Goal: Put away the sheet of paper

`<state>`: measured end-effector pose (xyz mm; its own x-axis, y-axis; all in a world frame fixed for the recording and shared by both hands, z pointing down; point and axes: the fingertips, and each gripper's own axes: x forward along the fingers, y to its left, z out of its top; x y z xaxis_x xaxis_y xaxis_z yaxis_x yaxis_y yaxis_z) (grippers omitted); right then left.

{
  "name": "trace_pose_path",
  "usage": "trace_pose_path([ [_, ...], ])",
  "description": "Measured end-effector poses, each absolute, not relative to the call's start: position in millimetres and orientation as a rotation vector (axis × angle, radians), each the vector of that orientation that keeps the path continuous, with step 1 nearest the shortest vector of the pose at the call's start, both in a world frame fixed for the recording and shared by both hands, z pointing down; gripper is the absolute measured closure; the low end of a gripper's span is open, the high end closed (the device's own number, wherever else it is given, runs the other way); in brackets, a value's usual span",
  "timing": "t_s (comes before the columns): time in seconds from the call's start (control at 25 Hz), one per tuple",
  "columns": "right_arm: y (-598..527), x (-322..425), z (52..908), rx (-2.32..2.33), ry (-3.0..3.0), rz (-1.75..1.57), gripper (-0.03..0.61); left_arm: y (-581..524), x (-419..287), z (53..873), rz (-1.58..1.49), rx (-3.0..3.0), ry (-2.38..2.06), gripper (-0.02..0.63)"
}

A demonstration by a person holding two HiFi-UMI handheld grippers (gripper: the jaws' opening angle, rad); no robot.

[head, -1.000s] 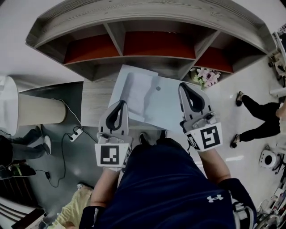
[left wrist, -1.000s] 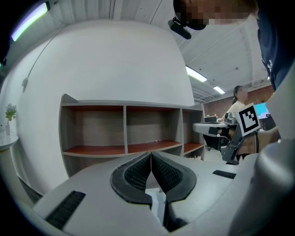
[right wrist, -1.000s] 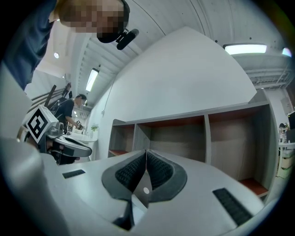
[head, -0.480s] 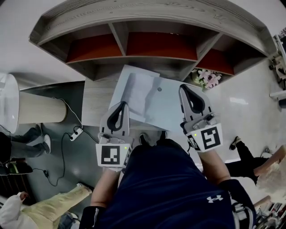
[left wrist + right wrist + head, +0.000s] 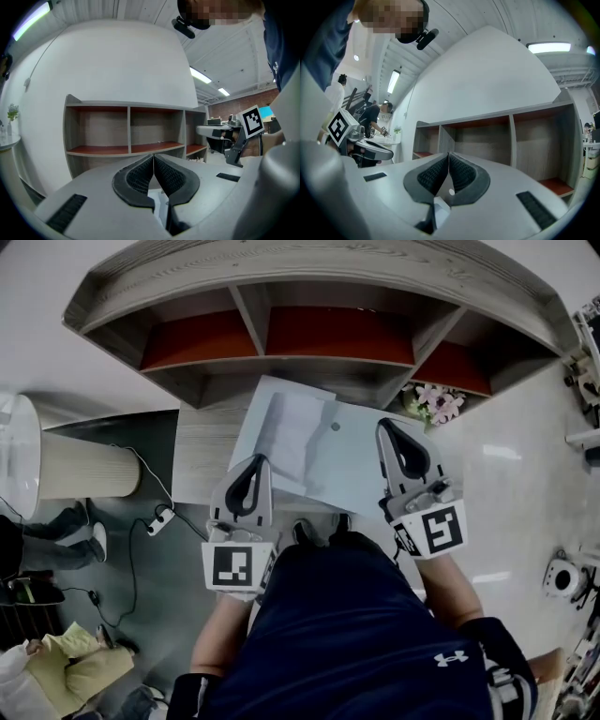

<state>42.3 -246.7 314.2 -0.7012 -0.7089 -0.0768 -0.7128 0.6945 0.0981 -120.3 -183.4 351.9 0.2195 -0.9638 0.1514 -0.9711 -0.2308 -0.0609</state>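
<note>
The sheet point(image 5: 356, 465) lies on the low table point(image 5: 199, 460) in front of the shelf point(image 5: 337, 334), just as it did a second ago. Neither gripper has shifted. Only the background has changed: the person in black on the floor at the right is gone, and a person in yellow point(image 5: 75, 667) now crouches at the lower left.

The left gripper point(image 5: 255, 458) is held close to the torso and points toward the shelf, its tip over the sheet's near left corner. The right gripper point(image 5: 387, 424) lies parallel, its tip by the sheet's right edge. Both point roughly level. Each gripper's jaws are pressed together tip to tip, and the white of the sheet shows below through the gap behind the tips.
</note>
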Motion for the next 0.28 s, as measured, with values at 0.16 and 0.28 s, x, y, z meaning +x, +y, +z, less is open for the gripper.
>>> trace_pose_path([
  [0.16,-246.7,41.8,314.1,-1.195,2.855,0.177,0.561,-183.0,-120.7,350.8,0.216,2.397,-1.92,0.597],
  [0.28,-248.2,42.3,313.4,-1.196,2.852,0.175,0.561,-184.6,-119.9,349.7,0.194,2.382,-1.915,0.597],
])
